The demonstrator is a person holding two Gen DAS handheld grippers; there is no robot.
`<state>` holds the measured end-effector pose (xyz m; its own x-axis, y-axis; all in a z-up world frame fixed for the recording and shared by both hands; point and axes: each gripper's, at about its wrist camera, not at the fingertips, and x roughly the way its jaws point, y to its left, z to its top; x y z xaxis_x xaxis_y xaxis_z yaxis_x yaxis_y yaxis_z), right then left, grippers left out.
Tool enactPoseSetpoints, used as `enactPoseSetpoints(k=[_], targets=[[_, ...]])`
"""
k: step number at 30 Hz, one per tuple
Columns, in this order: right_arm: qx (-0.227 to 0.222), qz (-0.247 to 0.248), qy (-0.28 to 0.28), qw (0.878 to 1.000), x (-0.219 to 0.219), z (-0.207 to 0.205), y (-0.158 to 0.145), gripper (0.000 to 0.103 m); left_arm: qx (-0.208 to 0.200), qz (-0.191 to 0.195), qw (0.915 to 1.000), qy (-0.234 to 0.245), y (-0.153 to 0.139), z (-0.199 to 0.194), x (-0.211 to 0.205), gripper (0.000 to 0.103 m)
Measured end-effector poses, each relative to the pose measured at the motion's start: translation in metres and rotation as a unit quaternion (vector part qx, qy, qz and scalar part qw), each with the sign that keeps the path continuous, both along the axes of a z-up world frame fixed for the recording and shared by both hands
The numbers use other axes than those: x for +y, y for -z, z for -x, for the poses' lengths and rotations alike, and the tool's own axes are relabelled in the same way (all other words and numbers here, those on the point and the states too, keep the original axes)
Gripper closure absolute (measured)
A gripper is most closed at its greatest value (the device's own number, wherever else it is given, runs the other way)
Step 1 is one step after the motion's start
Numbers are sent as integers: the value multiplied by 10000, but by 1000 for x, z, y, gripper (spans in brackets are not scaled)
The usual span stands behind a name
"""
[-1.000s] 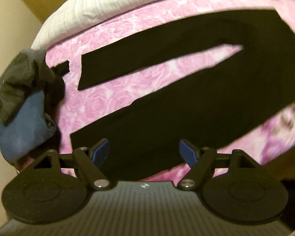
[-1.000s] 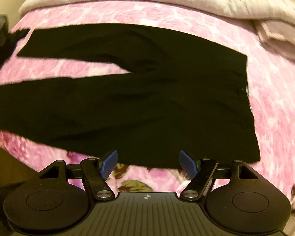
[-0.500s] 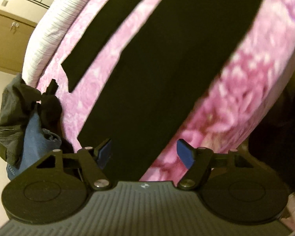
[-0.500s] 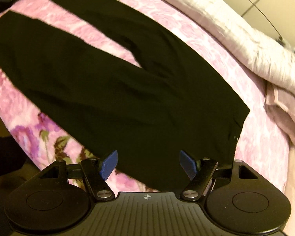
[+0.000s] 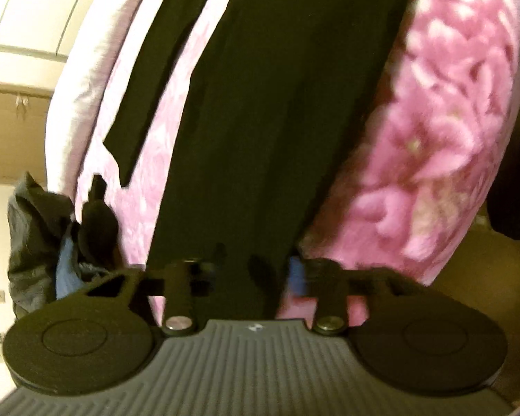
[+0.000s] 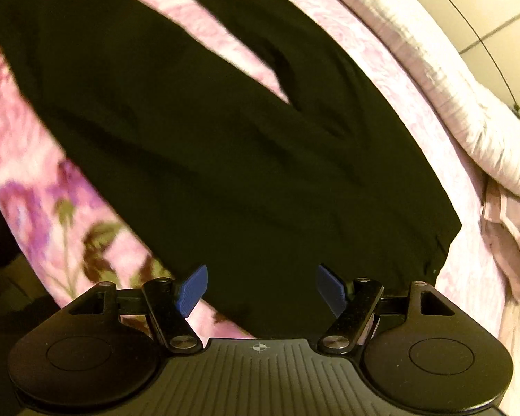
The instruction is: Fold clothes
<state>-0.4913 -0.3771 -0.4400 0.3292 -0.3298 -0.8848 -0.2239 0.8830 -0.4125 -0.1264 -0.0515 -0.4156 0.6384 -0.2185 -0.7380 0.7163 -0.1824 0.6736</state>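
Lying spread flat on the pink floral bed (image 6: pixel 24 159), the black trousers (image 6: pixel 225 159) have both legs apart and unfolded, the left tool (image 5: pixel 256 274) at the near leg's hem (blurred, so how wide it stands I cannot tell) and the right tool (image 6: pixel 261 287) gaping wide at the trousers' waist end, holding nothing. Judging from this, each tool should bite squarely onto the trousers' near edge and lift together, carrying that leg evenly over onto the far leg so no crease forms.

Black trousers (image 6: pixel 246 159) lie spread flat on the bed (image 6: pixel 27 159), face unclear. Legs splayed apart in a V; the nearer leg (image 5: pixel 260 138) runs along the bed's front edge.
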Motion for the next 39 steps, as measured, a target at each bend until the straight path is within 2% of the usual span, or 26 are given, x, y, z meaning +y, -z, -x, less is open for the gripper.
enactPoseSetpoints(k=[1,4,5,6,12,18,22,24,26,29,31,35,39], targets=[[41,92,-72,9999,-3,5,6,30,13,-37,10000,-44,0,-2,-1,82],[138,454,-294,9984,-19,25,24,30,86,-155,9998,-32,1,-3,-6,96],[164,604,-373,9973,-27,32,30,30,105,-187,9998,-57,1,-3,-8,97],[200,769,-456,9958,-35,41,37,30,123,-219,9997,-82,0,-3,-10,98],[501,1658,-1005,9797,-94,94,76,30,482,-225,9945,-906,-12,-18,-28,98],[331,1844,-1572,9696,-133,132,97,30,375,-345,9925,-1107,-19,-23,-47,98],[-218,1851,-1654,9685,-147,130,97,30,334,-312,9885,-1443,-28,-30,-58,98],[-276,1803,-1660,9691,-151,126,94,31,320,-354,9869,-1540,-31,-30,-61,98],[-270,1740,-1656,9703,-155,121,91,36,305,-405,9861,-1584,-34,-28,-64,98],[-262,1647,-1650,9721,-160,114,86,57,281,-483,9859,-1575,-40,-31,-68,98],[-257,1584,-1647,9732,-163,109,82,90,232,-483,9863,-1560,-47,-33,-71,99],[-260,1469,-1656,9748,-169,100,69,97,100,-391,9886,-1452,-71,-40,-78,100],[-359,1451,-1804,9722,-170,90,13,98,16,-106,9901,-1400,-112,-58,-92,100]])
